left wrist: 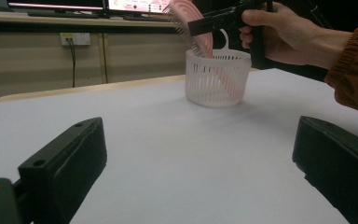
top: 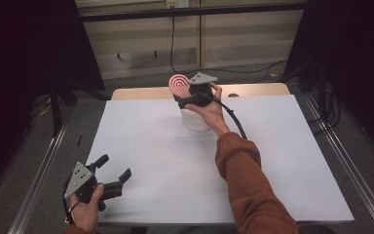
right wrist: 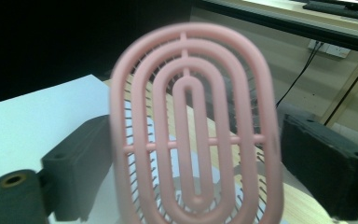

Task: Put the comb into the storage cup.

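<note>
My right tool (top: 182, 95), jaws spread, flanks the pink brush (right wrist: 193, 135) standing in the basket (left wrist: 218, 79). My left tool (top: 112, 168) rests spread on the surface (top: 175, 165). No writing is legible.

No legible text, label, brand, number or sign found on any surface. The monitor screens (left wrist: 121, 4) along the top edge of the left gripper view carry pale and pinkish patches (possibly lettering), too small and blurred to read.
</note>
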### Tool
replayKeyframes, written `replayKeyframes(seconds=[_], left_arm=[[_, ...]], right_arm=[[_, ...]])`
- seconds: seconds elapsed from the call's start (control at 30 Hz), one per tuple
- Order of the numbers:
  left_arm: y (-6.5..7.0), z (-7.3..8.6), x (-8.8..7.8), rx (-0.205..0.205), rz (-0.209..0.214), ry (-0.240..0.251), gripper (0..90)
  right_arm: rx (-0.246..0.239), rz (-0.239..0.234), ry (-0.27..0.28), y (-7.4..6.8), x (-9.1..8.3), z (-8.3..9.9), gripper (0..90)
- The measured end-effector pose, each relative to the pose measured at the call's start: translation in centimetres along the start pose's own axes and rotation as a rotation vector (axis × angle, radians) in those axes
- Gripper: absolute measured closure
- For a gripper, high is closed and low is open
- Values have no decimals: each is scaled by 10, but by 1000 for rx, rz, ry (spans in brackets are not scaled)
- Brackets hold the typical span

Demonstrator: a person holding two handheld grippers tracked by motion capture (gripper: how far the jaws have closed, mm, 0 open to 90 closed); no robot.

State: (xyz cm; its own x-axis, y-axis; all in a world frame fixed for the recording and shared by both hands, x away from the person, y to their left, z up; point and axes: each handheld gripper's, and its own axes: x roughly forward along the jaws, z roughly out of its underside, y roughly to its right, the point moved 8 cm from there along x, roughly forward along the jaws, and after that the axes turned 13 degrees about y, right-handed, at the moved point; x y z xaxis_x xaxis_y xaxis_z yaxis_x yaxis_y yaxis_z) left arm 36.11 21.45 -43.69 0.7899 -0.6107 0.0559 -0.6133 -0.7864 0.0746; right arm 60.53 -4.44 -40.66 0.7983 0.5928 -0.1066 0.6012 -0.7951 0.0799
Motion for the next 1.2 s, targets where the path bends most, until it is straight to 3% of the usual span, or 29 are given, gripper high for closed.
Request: replayKeyframes(seconds=[0.4, 1.0, 1.2], left_arm=[[0, 0, 0, 6, -1, 0, 29], [2, 0, 1, -6, 3, 9, 29], [-3, -1, -1, -7, -16, 14, 29]], right_arm=[[5, 15, 10, 3, -10, -2, 57], [58, 25, 41, 10, -34, -9, 28], [75, 39, 51, 12, -39, -14, 26]])
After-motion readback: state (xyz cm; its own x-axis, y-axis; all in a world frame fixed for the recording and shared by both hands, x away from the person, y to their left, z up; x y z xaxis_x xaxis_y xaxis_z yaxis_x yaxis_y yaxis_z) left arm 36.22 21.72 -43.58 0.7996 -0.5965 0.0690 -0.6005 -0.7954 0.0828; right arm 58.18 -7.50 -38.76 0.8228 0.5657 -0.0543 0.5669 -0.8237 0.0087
